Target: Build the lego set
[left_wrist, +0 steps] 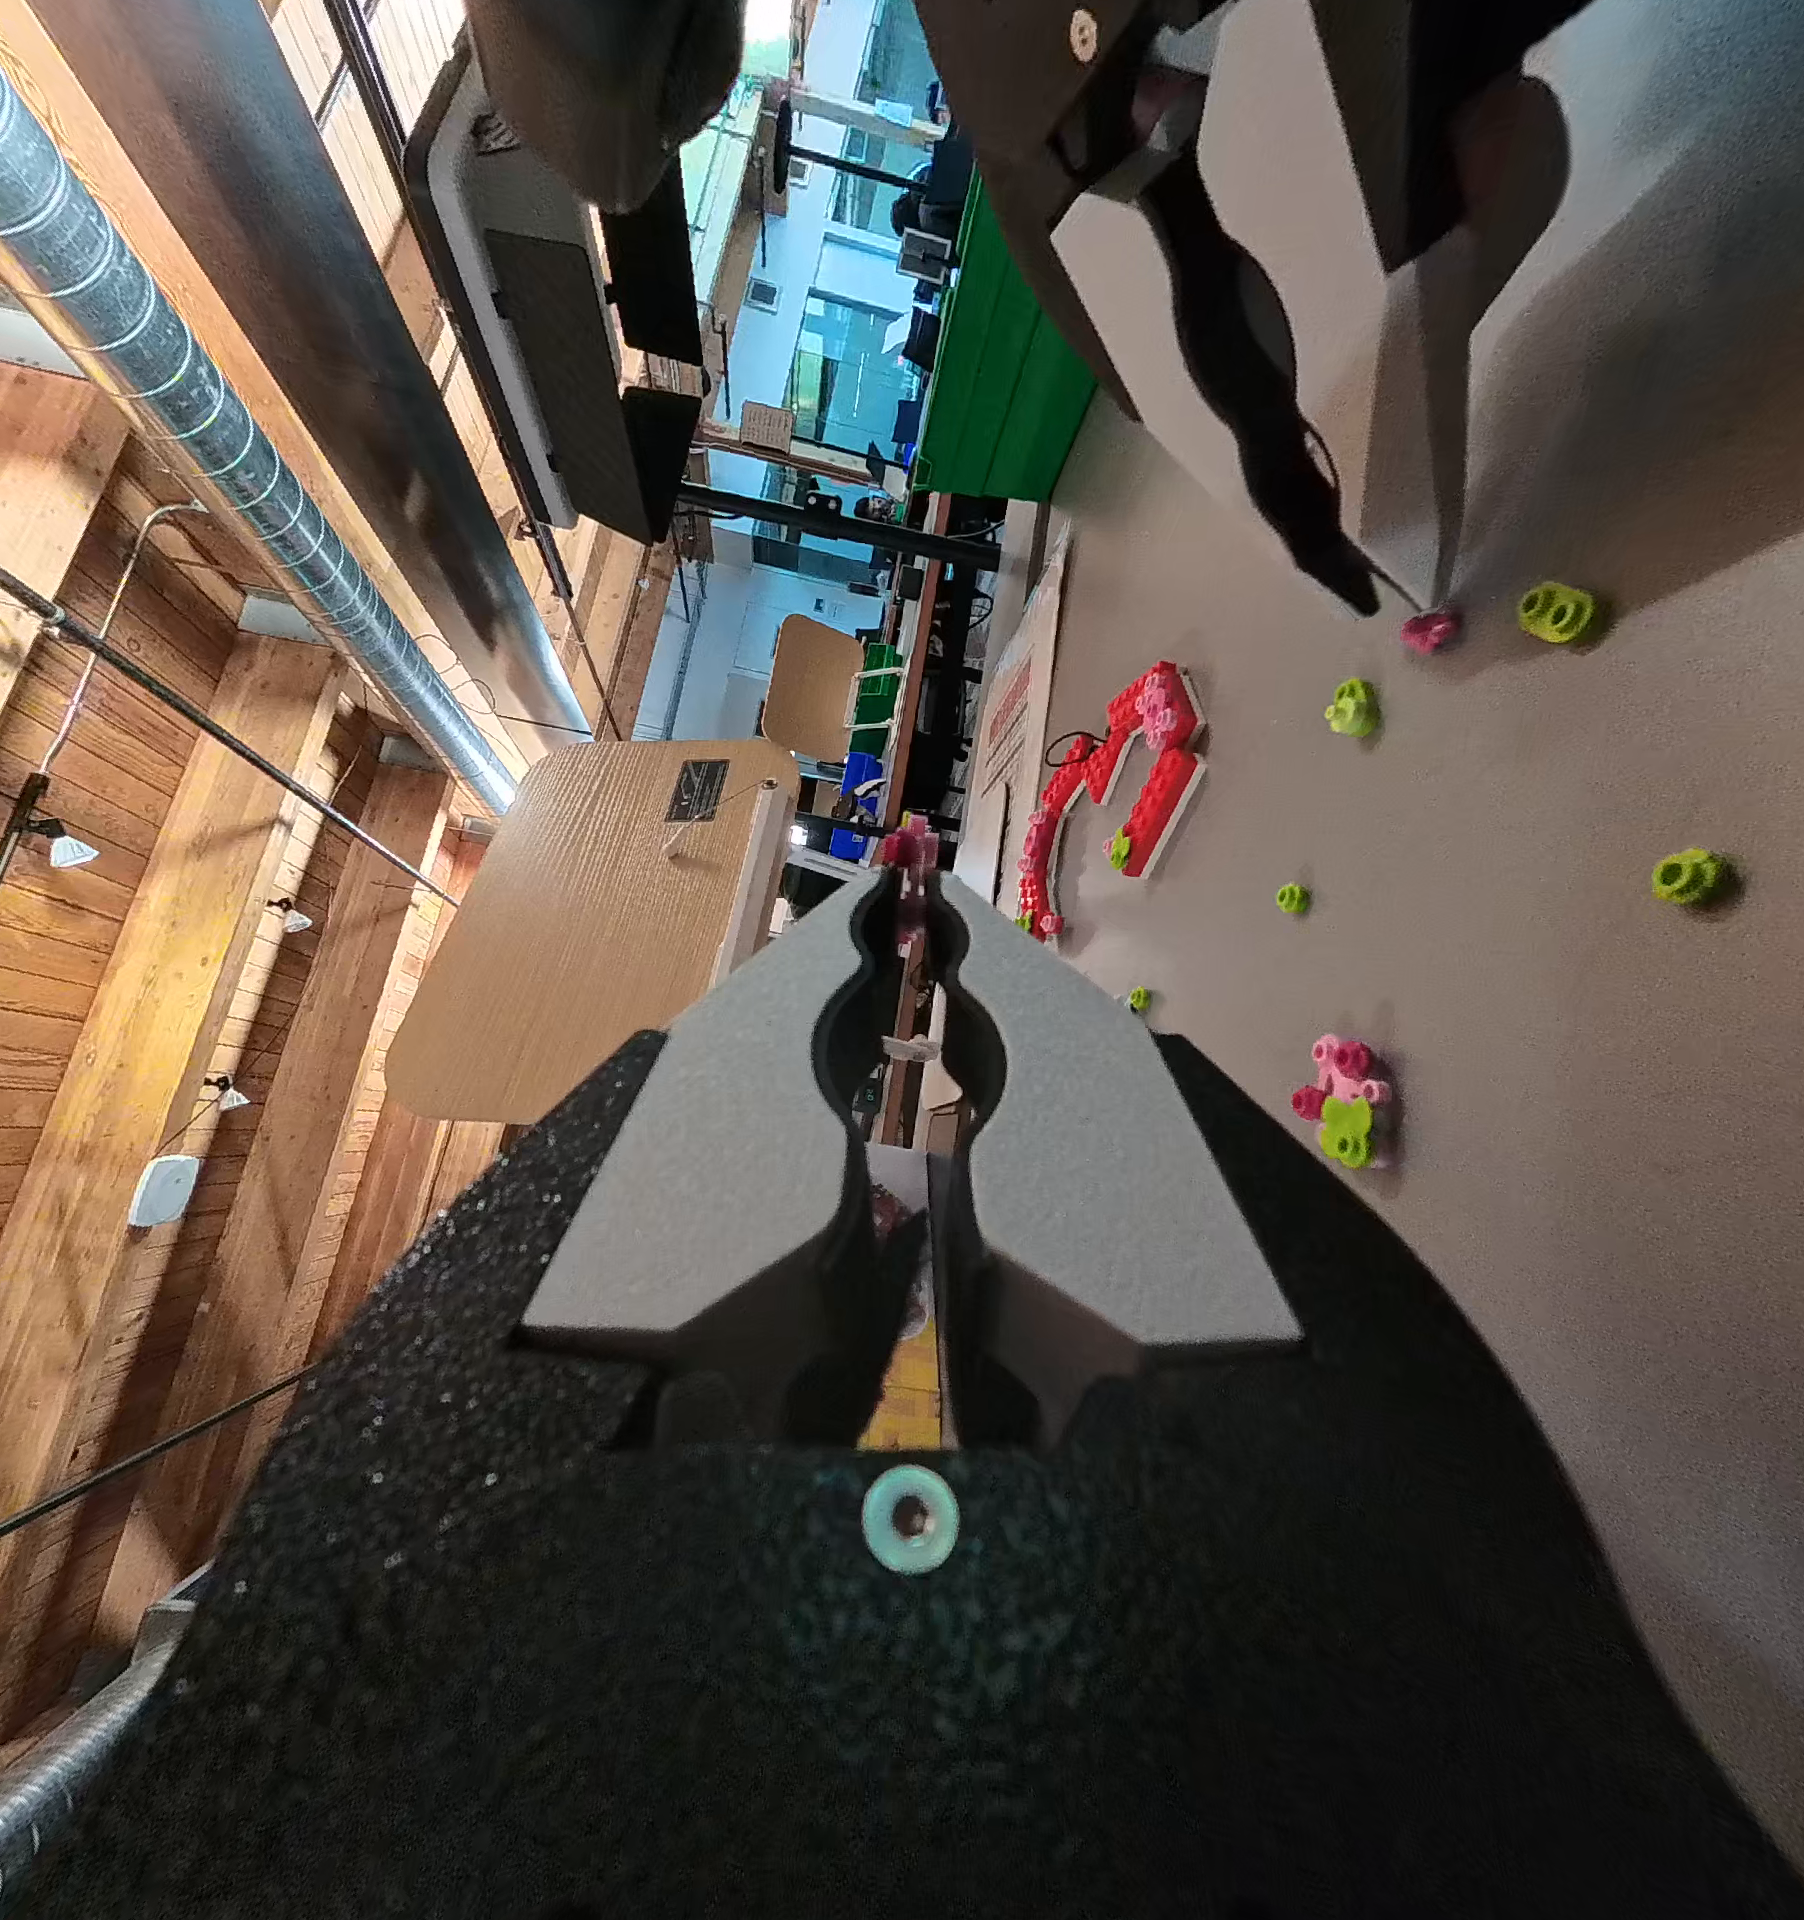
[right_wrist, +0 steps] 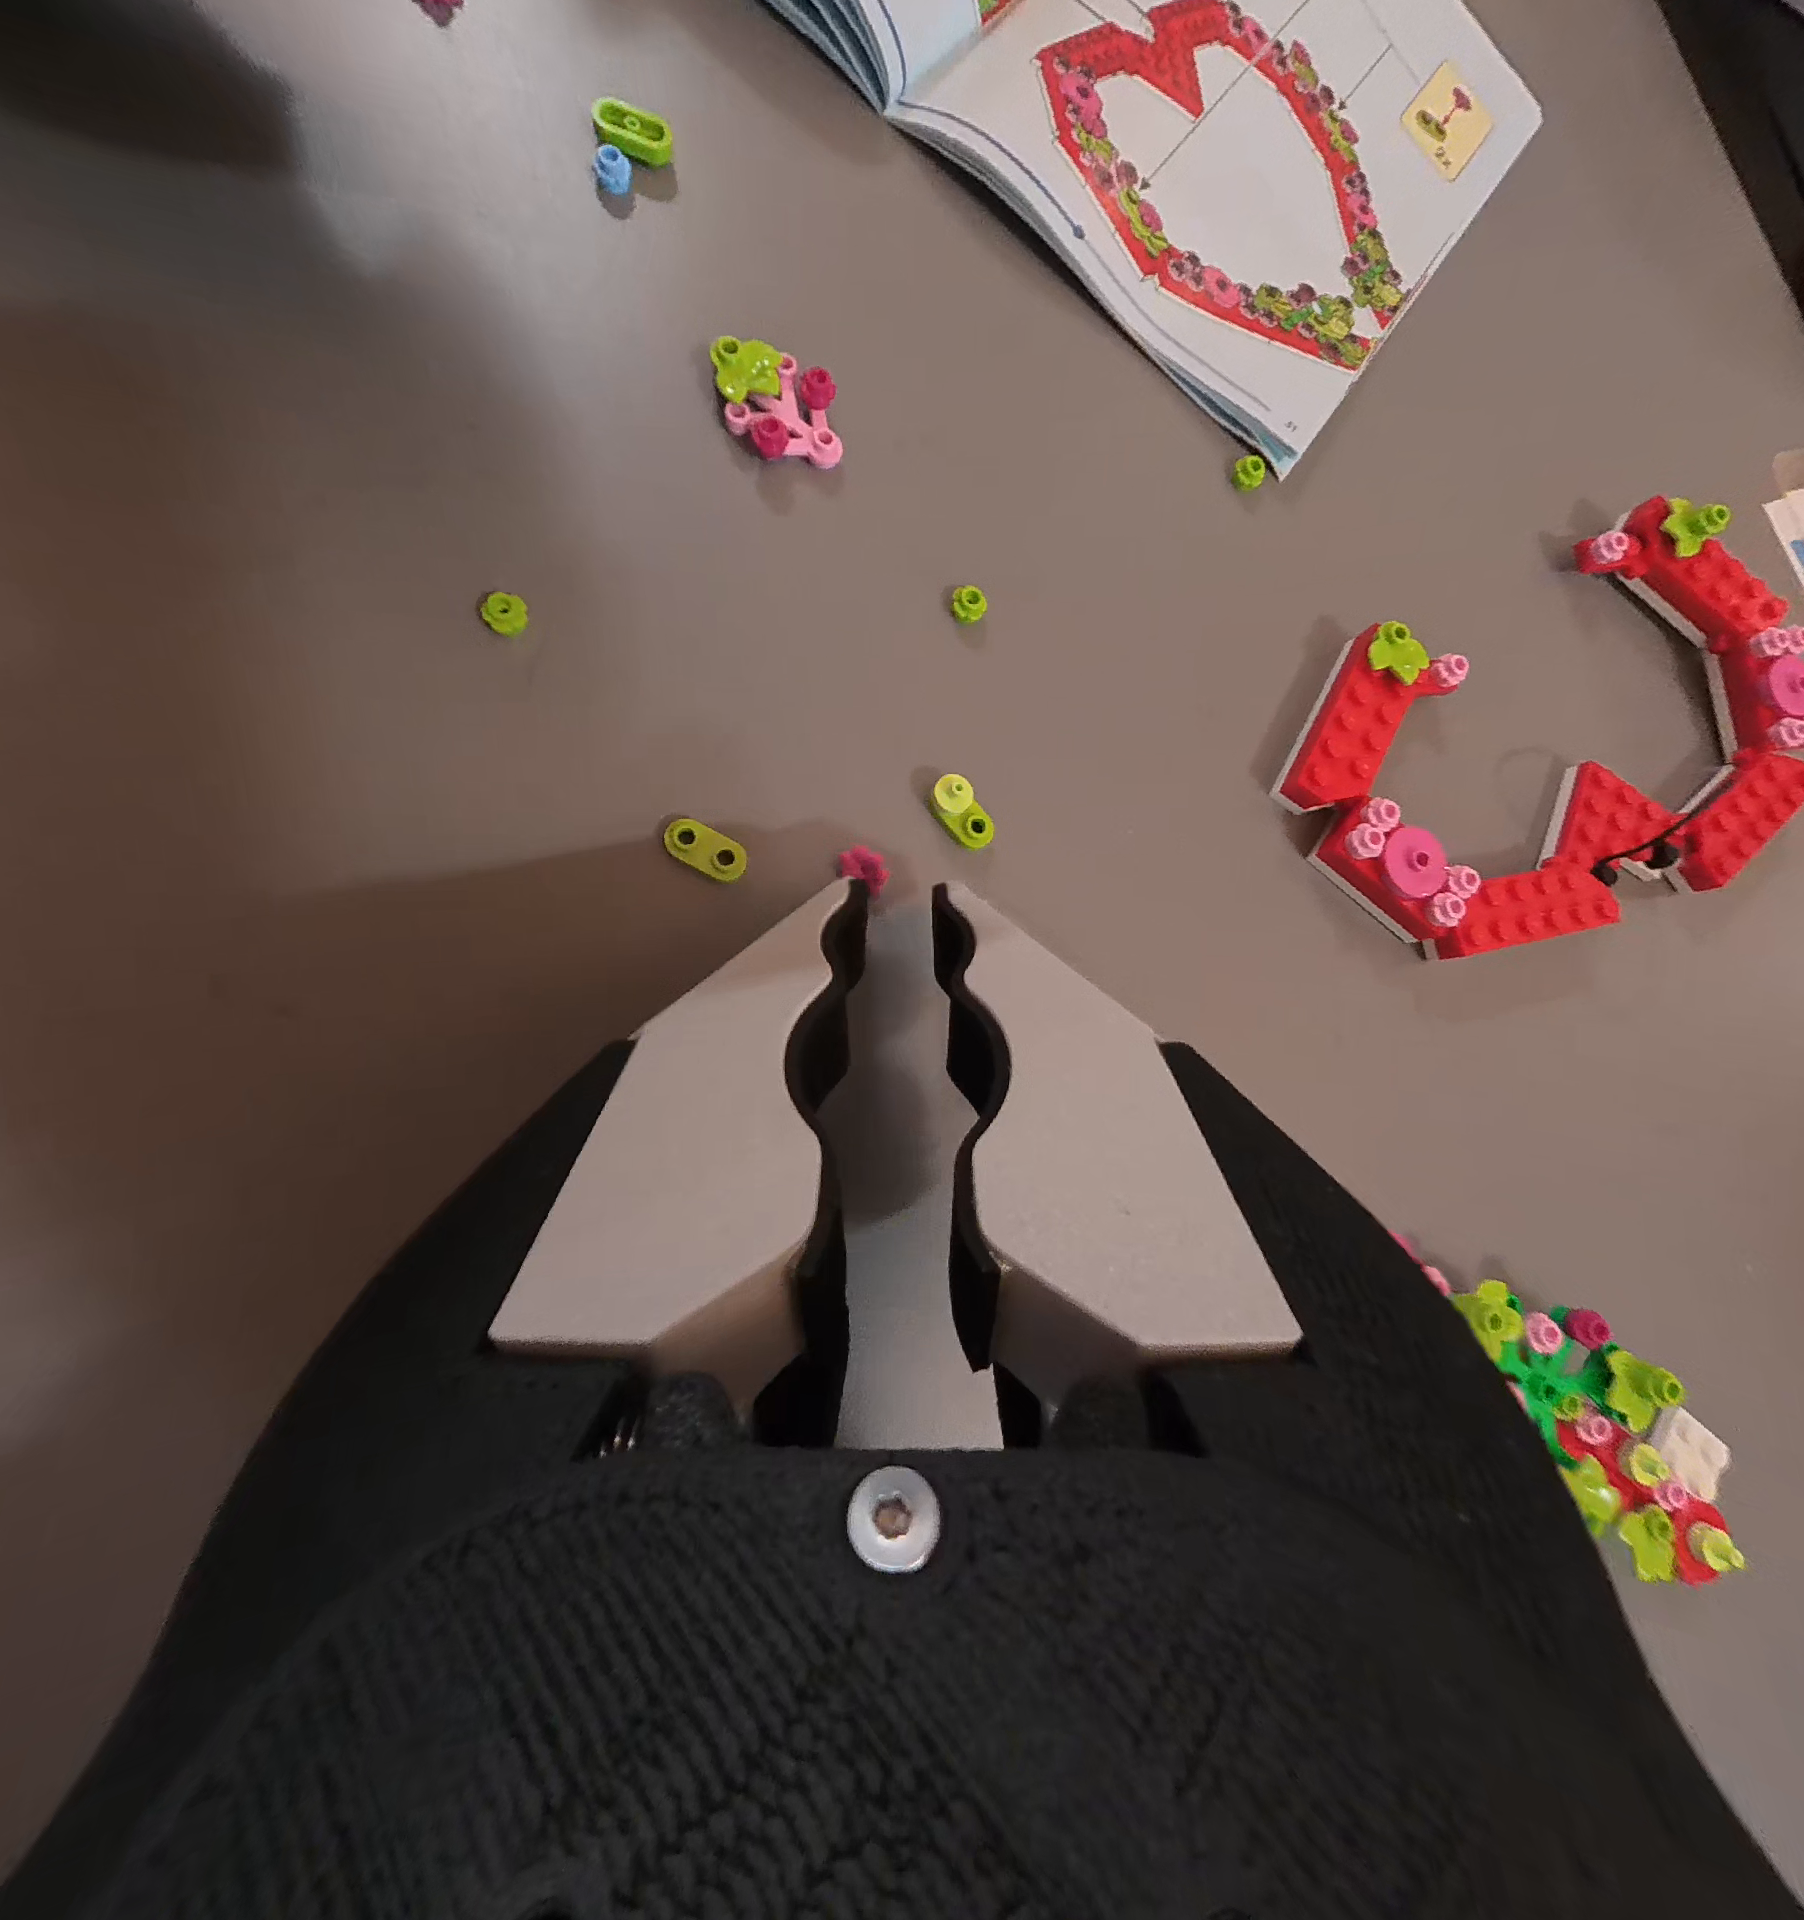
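My left gripper is held off the table, shut on a small pink piece with a magenta flower at its tips. My right gripper is open by a narrow gap, tips down at the grey table. A loose magenta flower lies just at its left fingertip. The left wrist view shows the right gripper and that flower too. The partly built red heart frame with pink flowers and lime leaves lies to the right; it also shows in the left wrist view.
An open instruction booklet lies at the far right. A pink branch with magenta flowers and a lime leaf lies ahead. Several lime pieces are scattered, two nearest the tips. A built flower cluster sits near right. Some 12 cm of space lies between my two pairs of fingers.
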